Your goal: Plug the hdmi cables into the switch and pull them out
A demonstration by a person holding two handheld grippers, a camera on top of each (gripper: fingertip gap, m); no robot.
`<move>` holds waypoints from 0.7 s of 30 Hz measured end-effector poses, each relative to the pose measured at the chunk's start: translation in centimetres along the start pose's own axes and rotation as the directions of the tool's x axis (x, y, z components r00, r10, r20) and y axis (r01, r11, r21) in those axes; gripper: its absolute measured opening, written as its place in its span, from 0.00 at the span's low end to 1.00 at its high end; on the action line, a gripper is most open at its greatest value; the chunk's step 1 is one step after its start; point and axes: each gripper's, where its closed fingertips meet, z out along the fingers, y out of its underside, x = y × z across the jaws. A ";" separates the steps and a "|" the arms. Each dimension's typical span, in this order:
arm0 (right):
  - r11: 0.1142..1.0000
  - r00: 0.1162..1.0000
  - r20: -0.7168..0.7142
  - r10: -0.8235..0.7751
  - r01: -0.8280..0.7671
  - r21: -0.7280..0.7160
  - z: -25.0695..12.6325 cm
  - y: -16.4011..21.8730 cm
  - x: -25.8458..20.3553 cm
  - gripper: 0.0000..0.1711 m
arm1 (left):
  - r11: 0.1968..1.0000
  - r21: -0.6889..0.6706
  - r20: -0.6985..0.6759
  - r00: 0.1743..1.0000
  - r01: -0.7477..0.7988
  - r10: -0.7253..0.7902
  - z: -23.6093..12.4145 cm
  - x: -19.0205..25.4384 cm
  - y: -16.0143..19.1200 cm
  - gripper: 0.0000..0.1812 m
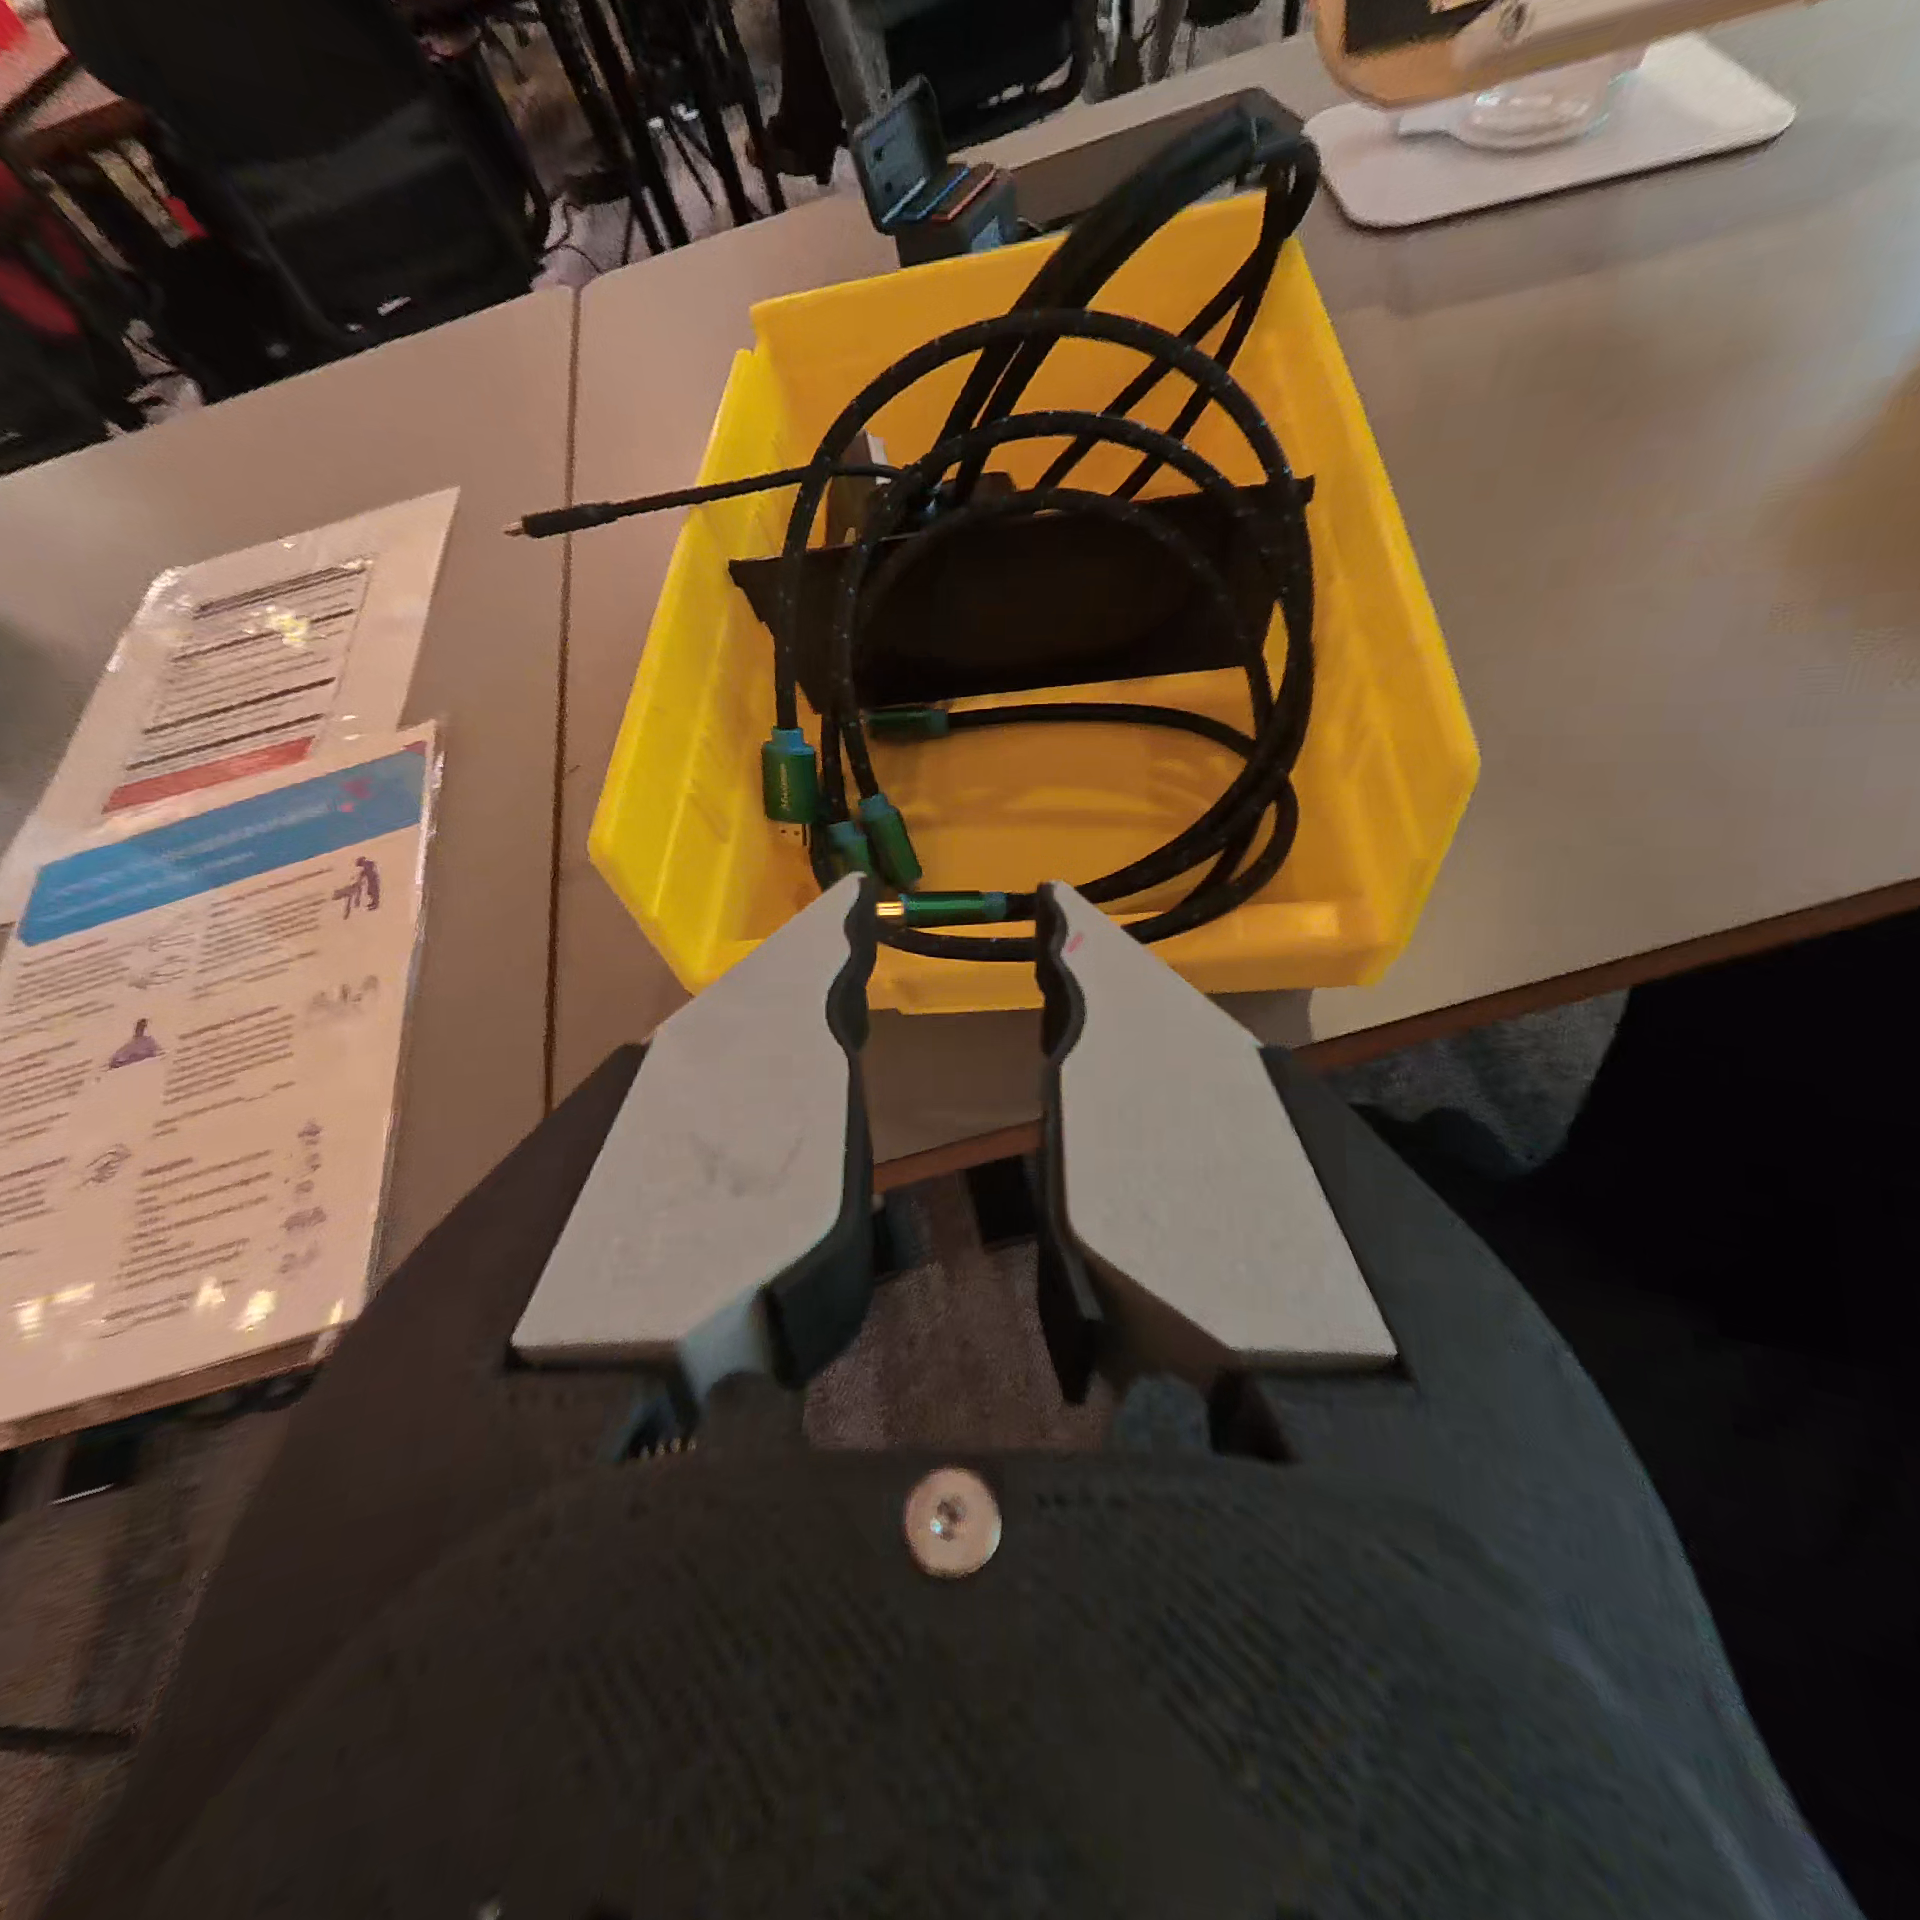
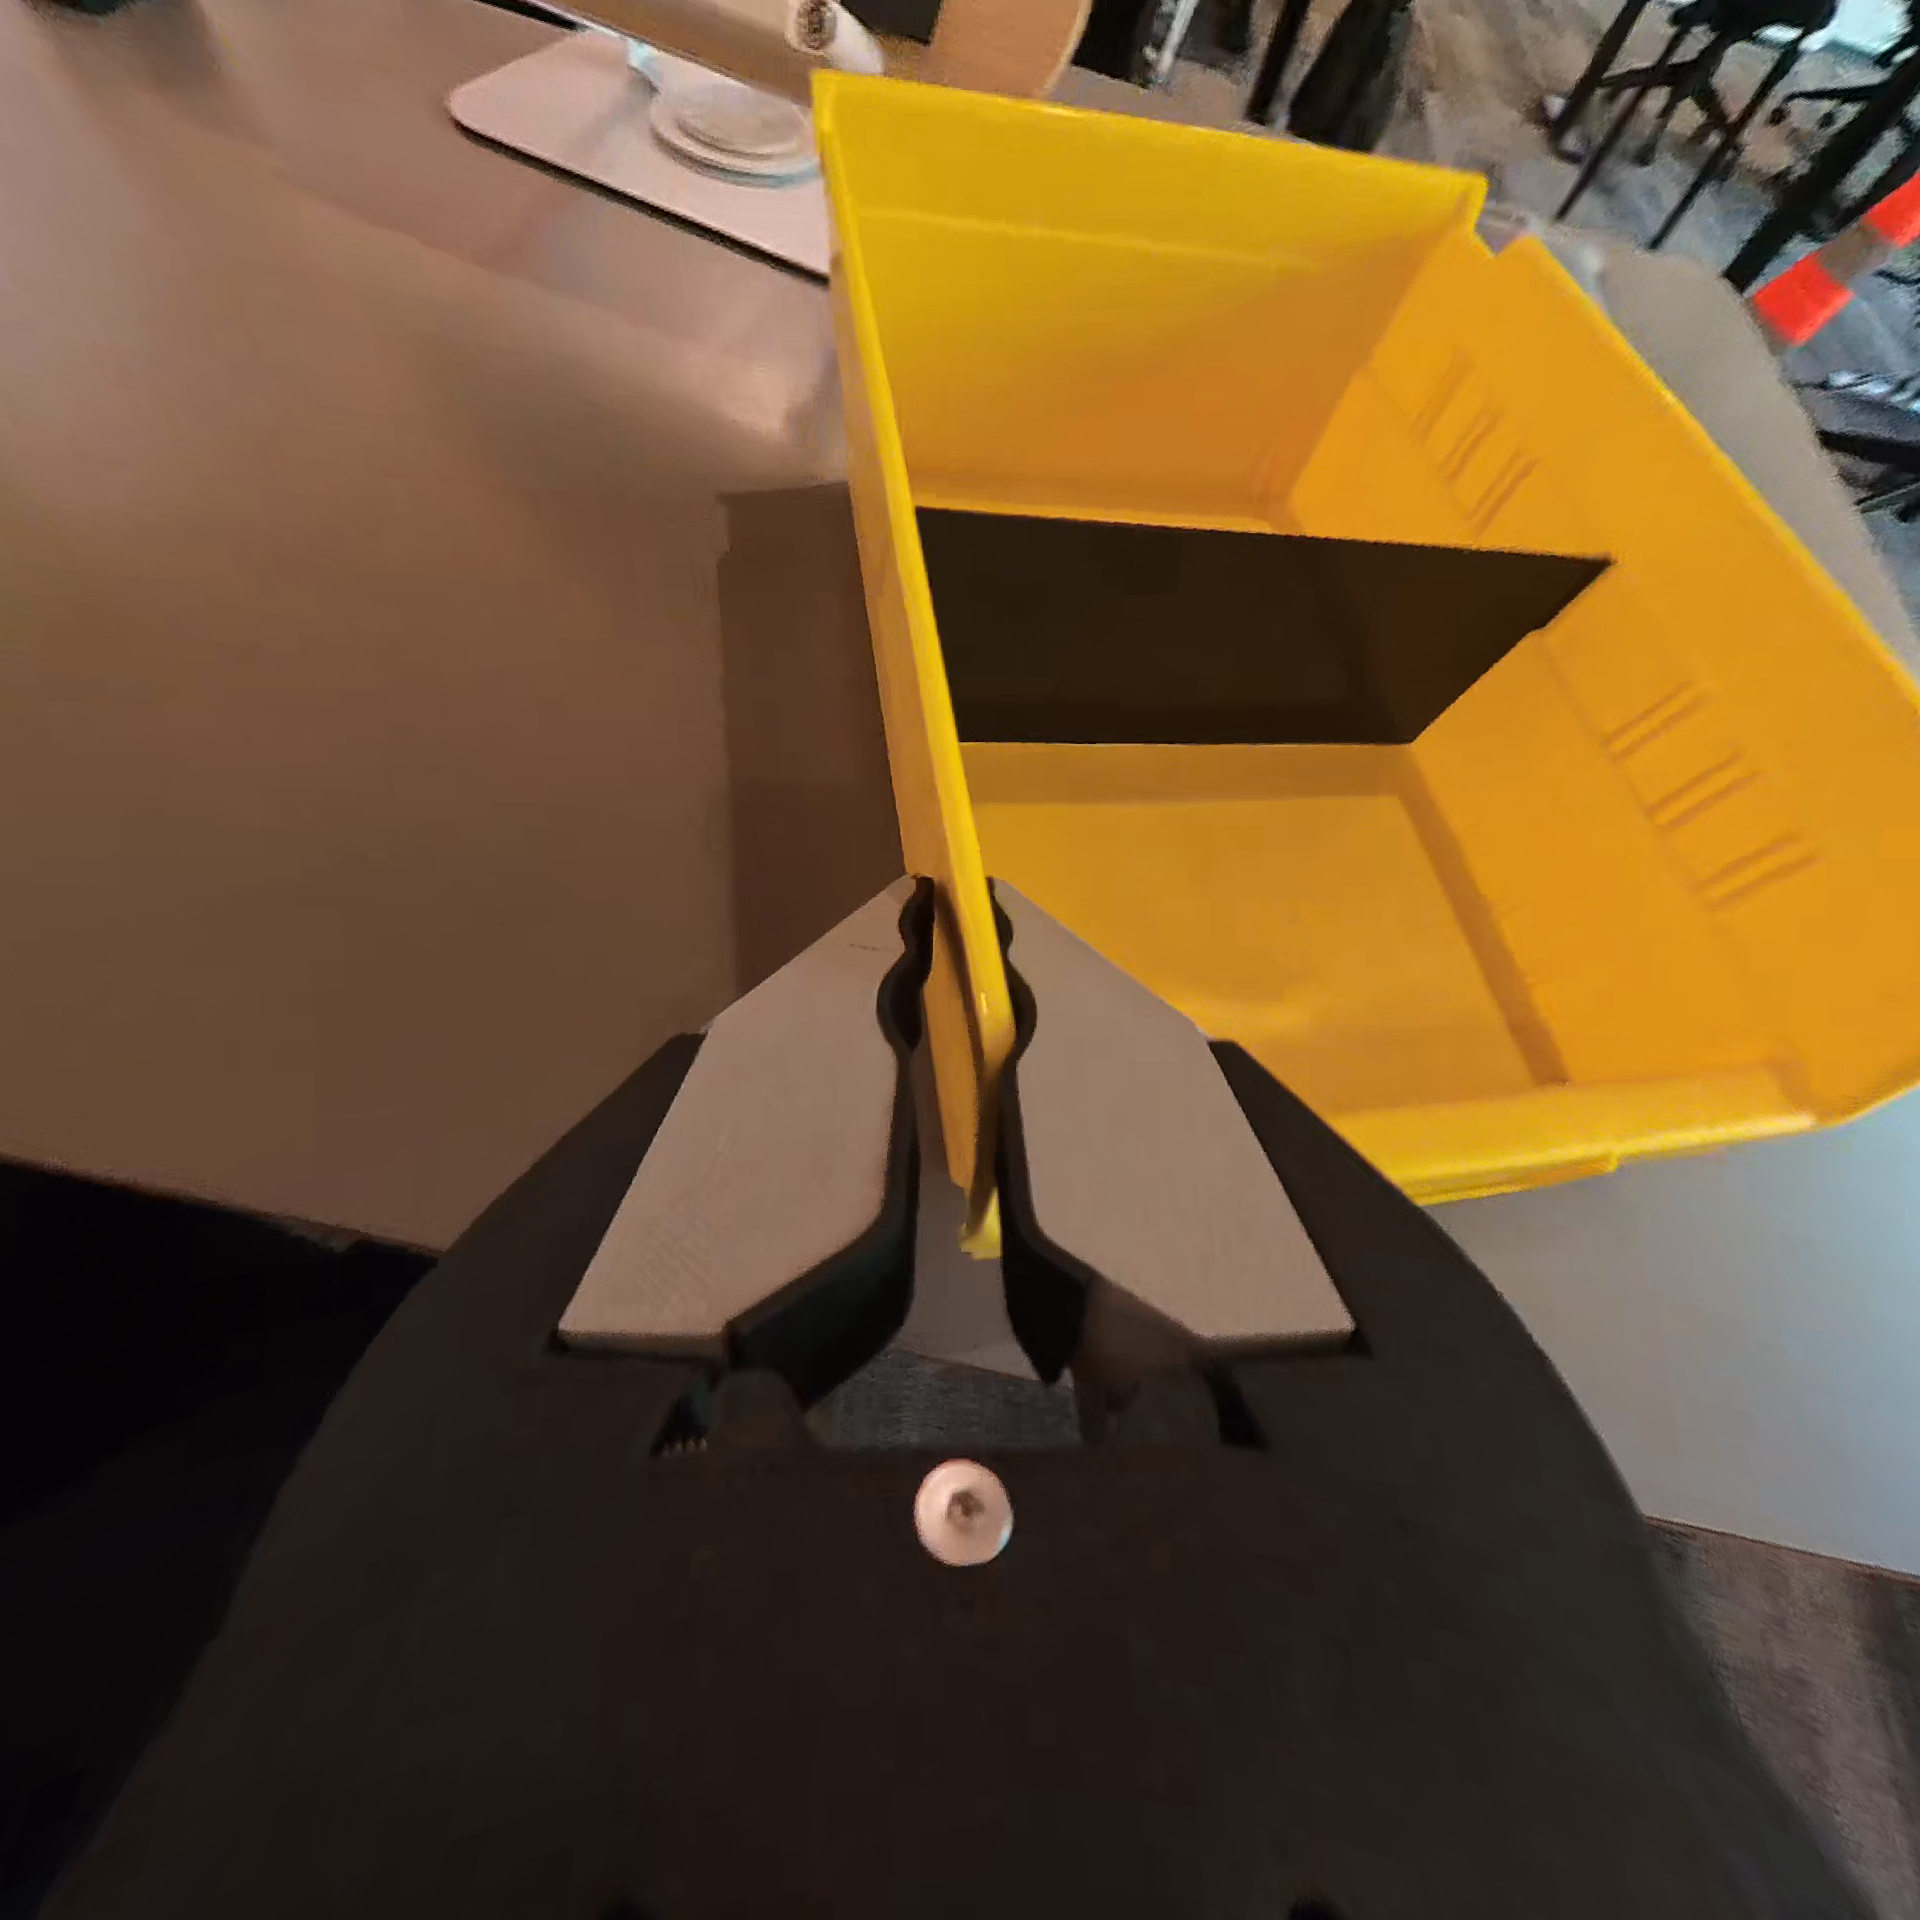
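In the left wrist view a yellow bin with a black divider holds coiled black braided HDMI cables with green plugs. One cable end sticks out over the bin's left rim. A dark boxy device with ports stands behind the bin. My left gripper is open and empty at the bin's near rim, with a green plug lying just beyond its tips. In the right wrist view my right gripper is shut on the side wall of a second, empty yellow bin with a black divider.
Laminated sheets lie on the table left of the bin. A white monitor base stands at the back and also shows in the right wrist view. The table's near edge runs close under the bin. Chairs and stands crowd the floor beyond. The left gripper's tips are roughly 65 cm from the right gripper's.
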 end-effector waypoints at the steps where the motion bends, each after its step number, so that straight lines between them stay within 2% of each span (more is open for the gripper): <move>1: 1.000 0.999 -0.028 -0.019 0.019 -0.006 0.2 0.0 0.6 0.04 | 1.000 -0.017 0.030 0.999 -0.026 0.027 0.3 -0.2 0.2 0.15; 4: 0.998 0.996 -0.067 -0.052 0.050 -0.029 0.2 -0.2 1.4 0.05 | 0.996 -0.065 0.086 0.994 -0.069 0.074 1.4 -0.1 0.6 0.15; 5: 0.997 0.995 -0.068 -0.072 0.071 -0.016 -0.3 -0.6 1.3 0.08 | 0.995 -0.071 0.079 0.994 -0.071 0.077 1.7 0.3 0.6 0.15; 9: 0.971 0.988 -0.061 -0.143 0.152 0.184 -4.6 -4.6 -0.6 0.14 | 0.996 -0.048 0.064 0.995 -0.069 0.072 2.2 1.0 0.1 0.14; 12: 0.944 0.949 0.237 -0.209 0.132 0.302 -7.3 -6.7 -7.1 0.14 | 0.997 -0.023 0.029 0.997 -0.069 0.069 2.8 1.0 -1.0 0.13; 14: 0.940 0.843 0.477 -0.249 0.093 0.327 -7.9 -7.3 -12.5 0.13 | 0.989 -0.053 0.038 0.989 -0.142 0.144 3.9 0.2 -2.7 0.13; 15: 0.949 0.780 0.568 -0.261 0.099 0.301 -7.3 -7.0 -14.8 0.15 | 0.979 -0.073 0.033 0.981 -0.191 0.194 4.6 0.0 -4.1 0.14; 17: 0.960 0.686 0.674 -0.274 0.155 0.234 -4.7 -5.8 -18.2 0.25 | 0.963 -0.053 -0.066 0.963 -0.263 0.259 6.6 1.4 -7.8 0.16; 21: 0.937 0.643 0.682 -0.349 0.221 0.271 1.3 -5.9 -21.0 0.24 | 0.926 -0.061 -0.300 0.892 -0.373 0.339 12.2 4.8 -12.9 0.18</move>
